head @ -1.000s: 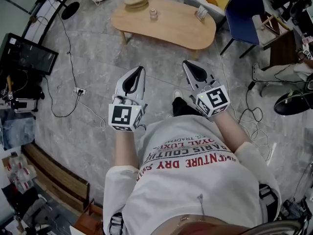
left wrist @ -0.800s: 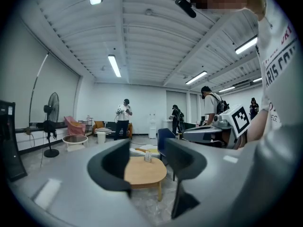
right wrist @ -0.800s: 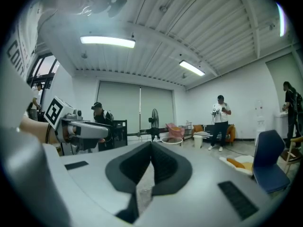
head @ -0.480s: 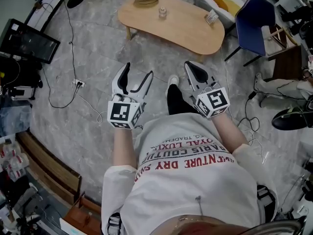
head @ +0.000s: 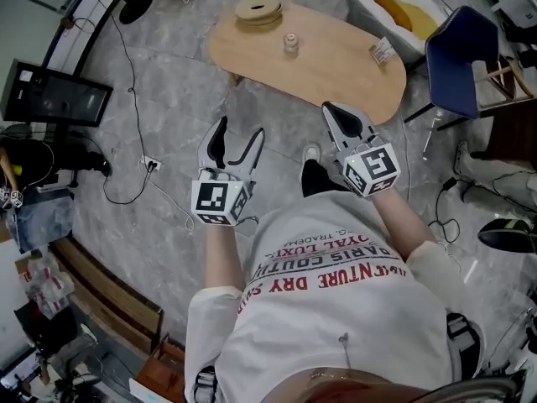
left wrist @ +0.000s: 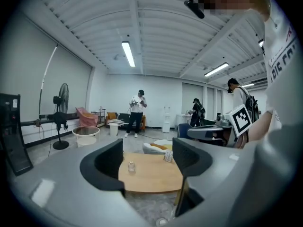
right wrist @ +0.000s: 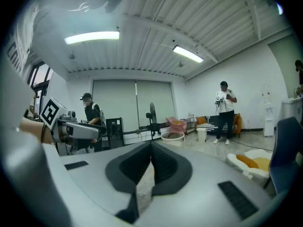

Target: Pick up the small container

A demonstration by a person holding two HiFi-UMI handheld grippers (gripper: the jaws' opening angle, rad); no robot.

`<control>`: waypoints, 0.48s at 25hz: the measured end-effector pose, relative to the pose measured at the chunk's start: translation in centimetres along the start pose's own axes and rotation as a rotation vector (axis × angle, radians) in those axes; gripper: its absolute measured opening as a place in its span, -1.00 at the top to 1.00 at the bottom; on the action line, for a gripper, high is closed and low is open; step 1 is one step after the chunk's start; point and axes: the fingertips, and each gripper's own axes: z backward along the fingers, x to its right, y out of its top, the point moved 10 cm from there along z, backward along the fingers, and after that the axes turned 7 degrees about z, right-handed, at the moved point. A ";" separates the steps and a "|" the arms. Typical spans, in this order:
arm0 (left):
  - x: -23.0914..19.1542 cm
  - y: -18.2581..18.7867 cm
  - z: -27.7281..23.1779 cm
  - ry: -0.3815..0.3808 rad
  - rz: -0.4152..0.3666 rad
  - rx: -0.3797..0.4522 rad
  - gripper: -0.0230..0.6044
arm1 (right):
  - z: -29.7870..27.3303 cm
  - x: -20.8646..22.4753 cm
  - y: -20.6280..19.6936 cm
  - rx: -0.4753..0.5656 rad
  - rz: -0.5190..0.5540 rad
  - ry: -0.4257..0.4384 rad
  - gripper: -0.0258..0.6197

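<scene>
Head view is showing the container (head: pixel 291 44), likely light, slippery glass best gripped at mid-body, far beyond the just-opened, empty left gripper (head: pixel 239 130) and closed right gripper (head: pixel 334 114).

Light wood table (head: pixel 336 65), blue chair (head: pixel 461 53), clear small container (head: pixel 291 44)

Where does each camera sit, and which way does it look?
Head view: on the person's head, looking steeply down at table, shirt, left gripper and right gripper.
Left gripper view: on the left gripper, looking forward between its open fingers at the small container.
Right gripper view: on the right gripper, looking past its shut fingers into the room.
Shared: the first two both show the table.
</scene>
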 end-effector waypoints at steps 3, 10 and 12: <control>-1.9 0.7 -4.8 -0.002 0.007 -0.035 -0.10 | -3.3 3.9 0.0 -0.017 -0.006 -0.003 0.90; -6.1 2.5 -15.9 -0.041 0.035 -0.026 -0.10 | -9.8 12.5 -1.2 -0.039 -0.027 -0.029 0.90; -7.1 2.6 -18.5 -0.044 0.035 -0.044 -0.10 | -11.2 14.1 -1.4 -0.050 -0.038 -0.042 0.90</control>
